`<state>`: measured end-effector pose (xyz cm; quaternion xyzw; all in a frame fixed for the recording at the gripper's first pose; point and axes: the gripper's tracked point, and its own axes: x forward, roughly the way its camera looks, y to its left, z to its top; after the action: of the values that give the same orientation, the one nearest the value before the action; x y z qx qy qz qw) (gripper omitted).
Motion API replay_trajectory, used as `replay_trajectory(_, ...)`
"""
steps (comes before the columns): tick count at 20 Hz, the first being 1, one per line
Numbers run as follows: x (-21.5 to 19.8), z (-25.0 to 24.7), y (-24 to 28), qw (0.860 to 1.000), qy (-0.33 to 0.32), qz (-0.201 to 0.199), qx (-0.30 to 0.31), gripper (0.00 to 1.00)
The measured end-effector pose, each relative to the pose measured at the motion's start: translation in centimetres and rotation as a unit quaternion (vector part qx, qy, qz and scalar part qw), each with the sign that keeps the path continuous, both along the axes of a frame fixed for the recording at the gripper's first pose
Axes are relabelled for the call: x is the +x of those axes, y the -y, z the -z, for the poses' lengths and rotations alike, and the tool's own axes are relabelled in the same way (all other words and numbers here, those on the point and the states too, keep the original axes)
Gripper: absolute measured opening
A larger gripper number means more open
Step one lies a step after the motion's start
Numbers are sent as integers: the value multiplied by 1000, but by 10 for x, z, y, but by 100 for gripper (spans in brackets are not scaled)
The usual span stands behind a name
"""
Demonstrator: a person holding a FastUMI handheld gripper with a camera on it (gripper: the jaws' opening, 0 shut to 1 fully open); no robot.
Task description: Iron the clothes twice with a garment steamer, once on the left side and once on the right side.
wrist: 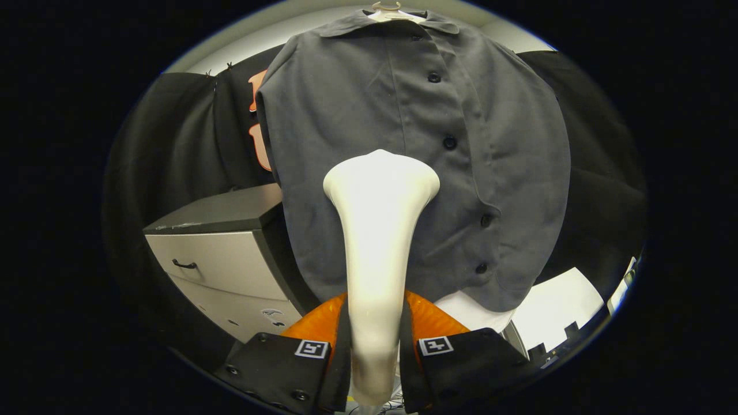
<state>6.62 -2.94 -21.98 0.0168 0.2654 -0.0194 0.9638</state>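
One steamer (377, 230) clamped in hand-held gripper (375, 346); one grey shirt (357, 115), five buttons (449, 142) visible.

Even overhead light, glare on the white steamer (377, 230), strong fisheye bending at edges.

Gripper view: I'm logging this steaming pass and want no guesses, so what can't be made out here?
- Steamer face: turned toward the shirt; contact or a gap cannot be told.
- Shirt's middle and lower placket: behind the steamer head.
- Steam: none discernible.
- Steamer's base: cut off below the tongs, which are shut on its handle.
- Cabinet: its right part is behind the shirt.
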Motion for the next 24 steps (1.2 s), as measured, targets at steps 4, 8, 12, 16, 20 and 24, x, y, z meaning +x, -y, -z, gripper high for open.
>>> replay_trajectory(4,-8,22,2,1000,-17,3,-1,43)
replay_trajectory(8,-14,42,4,999,-35,5,-3,43)
replay_trajectory(12,-18,53,5,999,-47,9,-3,43)
replay_trajectory(16,-23,56,5,999,-50,9,-2,43)
replay_trajectory(20,-32,56,4,999,-45,6,-9,43)
replay_trajectory(24,-44,31,-1,1000,-21,3,-1,43)
